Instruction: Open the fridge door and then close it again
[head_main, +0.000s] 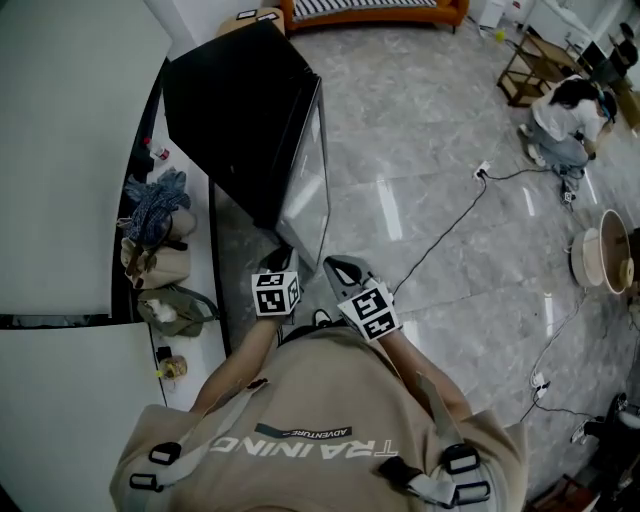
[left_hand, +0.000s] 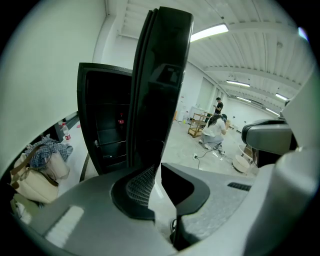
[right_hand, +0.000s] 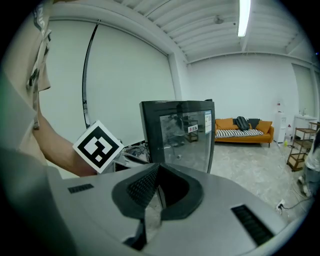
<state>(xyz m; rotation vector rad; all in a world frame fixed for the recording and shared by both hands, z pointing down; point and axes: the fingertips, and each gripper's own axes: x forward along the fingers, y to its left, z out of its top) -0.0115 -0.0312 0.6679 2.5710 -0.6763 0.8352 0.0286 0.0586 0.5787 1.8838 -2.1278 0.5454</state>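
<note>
Since the left gripper (left_hand: 156, 176) has its jaws apart with only floor showing in the gap, and the free edge of the fridge door (left_hand: 161, 85) rises just ahead of its left pad (left_hand: 139, 184), this reads as the turn between opening and closing. The door stands well out from the fridge (left_hand: 102, 127), whose dark inside lies bare. I cannot tell whether the pad touches the edge. The right gripper (right_hand: 158, 176) has its jaws together on nothing that I can make out, and it faces the door's glass front from near by. To close well, I would set a pad flat against the outer face close to the free edge, where leverage is best. I would then push in an arc about the hinge, slowing before the door meets the frame so it does not bounce; no clamping seems needed. The swing runs over bare floor (head_main: 420, 130), which is roomy. Left of the fridge a white ledge (head_main: 200, 270) carries bags (head_main: 155, 262), outside the door's path. A cable (head_main: 450, 225) trails across the floor to the right, and a crouching person (head_main: 560, 125) is well apart. A shoe (left_hand: 173, 226) close under the grippers looks the likeliest snag.
</note>
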